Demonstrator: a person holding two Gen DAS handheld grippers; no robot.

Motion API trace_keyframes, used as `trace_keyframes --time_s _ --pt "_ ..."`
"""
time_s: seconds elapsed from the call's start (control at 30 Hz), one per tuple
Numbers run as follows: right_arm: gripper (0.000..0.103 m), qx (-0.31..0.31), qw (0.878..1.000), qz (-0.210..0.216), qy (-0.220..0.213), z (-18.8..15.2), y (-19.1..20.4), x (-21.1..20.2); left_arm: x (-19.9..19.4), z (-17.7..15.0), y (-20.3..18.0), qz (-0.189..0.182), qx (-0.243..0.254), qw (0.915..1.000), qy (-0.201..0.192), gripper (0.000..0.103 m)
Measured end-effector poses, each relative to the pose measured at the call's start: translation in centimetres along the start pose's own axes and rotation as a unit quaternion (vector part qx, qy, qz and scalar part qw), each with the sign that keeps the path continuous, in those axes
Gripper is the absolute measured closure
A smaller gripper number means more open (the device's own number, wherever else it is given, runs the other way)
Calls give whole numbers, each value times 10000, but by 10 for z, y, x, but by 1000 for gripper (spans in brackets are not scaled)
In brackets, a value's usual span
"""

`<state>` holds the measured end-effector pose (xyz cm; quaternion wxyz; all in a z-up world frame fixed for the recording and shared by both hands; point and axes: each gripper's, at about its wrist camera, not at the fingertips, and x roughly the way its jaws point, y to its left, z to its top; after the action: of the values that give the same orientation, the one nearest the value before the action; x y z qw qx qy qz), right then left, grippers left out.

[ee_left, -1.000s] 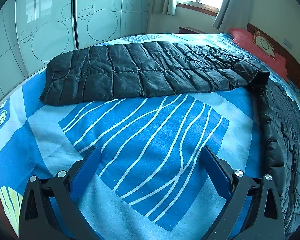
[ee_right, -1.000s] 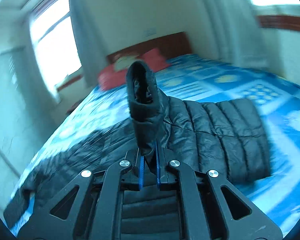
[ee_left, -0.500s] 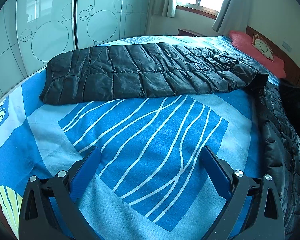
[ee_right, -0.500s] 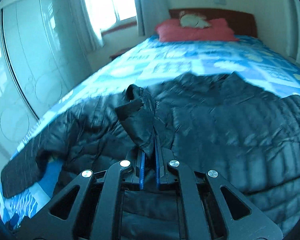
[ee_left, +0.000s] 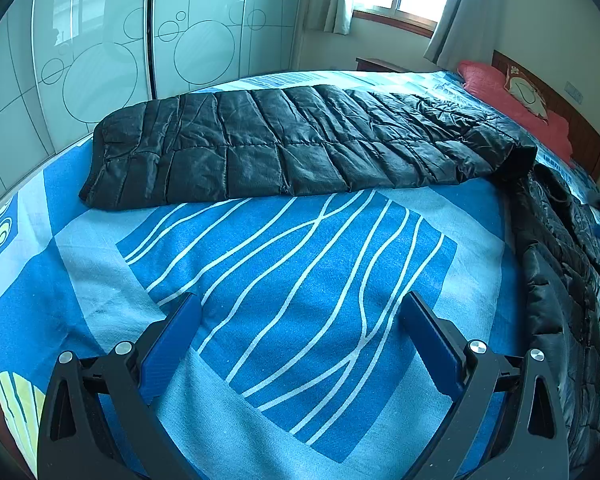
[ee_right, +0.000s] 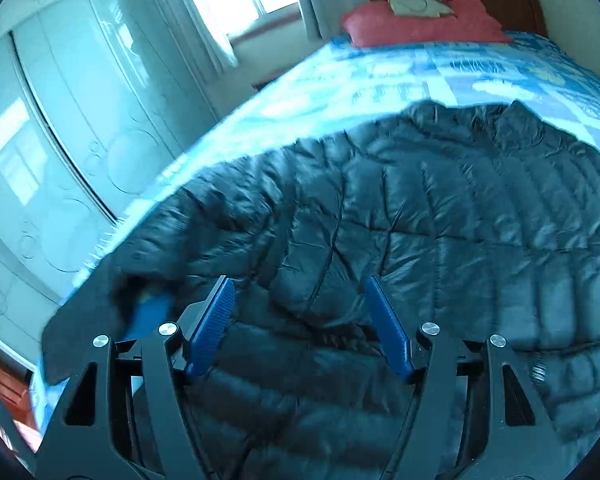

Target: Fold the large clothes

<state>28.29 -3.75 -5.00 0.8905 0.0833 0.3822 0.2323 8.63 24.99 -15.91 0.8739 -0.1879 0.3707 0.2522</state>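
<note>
Bed (ee_left: 300, 264) with blue patterned cover carries the black down jacket (ee_right: 440, 216), spread flat, one sleeve (ee_left: 284, 144) laid out across the cover. Right gripper (ee_right: 300, 300) above the jacket: jaws just opened, nothing held. Left gripper (ee_left: 300, 320): jaws wide apart, empty, over bare cover.

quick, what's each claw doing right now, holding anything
Left claw: open, empty, above the bedspread.
Right claw: open, jaws have just been opening, nothing gripped, over the black jacket.
</note>
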Motion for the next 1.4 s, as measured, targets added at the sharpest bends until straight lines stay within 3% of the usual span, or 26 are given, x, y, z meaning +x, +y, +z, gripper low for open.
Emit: trace_keyframes --time_s 0.03,0.1,0.17,0.2,0.3,0.4,0.5,0.57,0.63,0.73,0.87,0.93,1.03,1.1,1.17,1.27,1.4 --pt "36 -43 9999 -47 -97 2 -4 -11 0 0 1 -2 -2 10000 1 5" --pt "48 -60 9992 -250 -293 5 -24 -37 0 0 0 5 4 10000 -1 5" --pt "72 103 9977 -553 -390 10 -60 -60 0 0 0 2 1 10000 -2 5" --pt "75 262 9955 -792 -459 13 -86 -73 0 0 0 1 0 10000 -2 5" --pt "77 912 9810 -1539 -745 16 -162 -113 0 0 0 8 6 10000 -3 5" --pt "77 1446 9585 -2263 -953 7 -236 -147 0 0 -1 27 19 10000 -1 5" --pt "77 1662 9533 -2457 -575 -10 -278 -141 0 0 -3 67 46 10000 5 5" --pt "78 1719 9566 -2350 98 -30 -298 -114 1 0 -4 86 58 9999 12 5" --pt "79 1623 9603 -2270 32 -40 -300 -111 1 0 -5 102 70 9999 19 5" --pt "79 1636 9586 -2330 -58 -27 -295 -121 2 1 -6 122 87 9999 28 5" --pt "76 1339 9599 -2402 -552 -4 -282 -130 3 1 -8 164 114 9998 35 5" --pt "76 1298 9616 -2369 -491 3 -292 -119 4 2 -10 176 123 9998 34 5" --pt "77 1542 9592 -2369 107 -2 -321 -87 4 2 -10 177 126 9998 32 5" --pt "78 1519 9585 -2404 181 0 -322 -84 4 2 -10 184 131 9997 32 5" --pt "78 1447 9562 -2543 111 12 -311 -92 5 2 -10 181 130 9997 31 5" --pt "72 1261 9565 -2592 -449 42 -296 -105 5 2 -10 205 146 9997 31 5" --pt "70 1230 9584 -2547 -372 69 -310 -77 5 2 -11 210 150 9997 30 5"
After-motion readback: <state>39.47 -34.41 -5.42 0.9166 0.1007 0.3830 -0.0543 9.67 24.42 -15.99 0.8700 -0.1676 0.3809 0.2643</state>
